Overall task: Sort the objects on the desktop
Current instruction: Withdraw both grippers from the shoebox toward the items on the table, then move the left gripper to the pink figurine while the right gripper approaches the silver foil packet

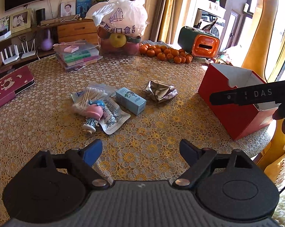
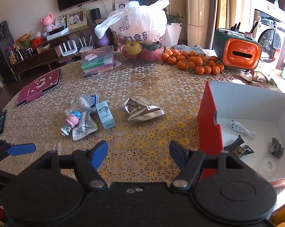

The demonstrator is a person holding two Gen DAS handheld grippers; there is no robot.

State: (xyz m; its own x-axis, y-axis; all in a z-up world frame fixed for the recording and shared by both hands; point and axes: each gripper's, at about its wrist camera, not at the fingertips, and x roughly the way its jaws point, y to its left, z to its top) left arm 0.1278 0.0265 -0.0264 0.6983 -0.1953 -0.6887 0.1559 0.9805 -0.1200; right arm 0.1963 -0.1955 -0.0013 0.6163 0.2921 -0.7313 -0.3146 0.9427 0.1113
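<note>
Both tongs (image 1: 140, 151) (image 2: 138, 154) spread, empty, above bare tablecloth (image 2: 142, 143) beside red box (image 2: 208, 117).

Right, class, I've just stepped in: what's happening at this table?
A person is sorting clutter into a red box, holding a gripper in each hand. Both the left gripper and right gripper are open and empty above the table. The box already holds a white cable and some dark packets. A silver pouch, a blue carton, cotton swabs and a toy figure are not yet sorted.
</note>
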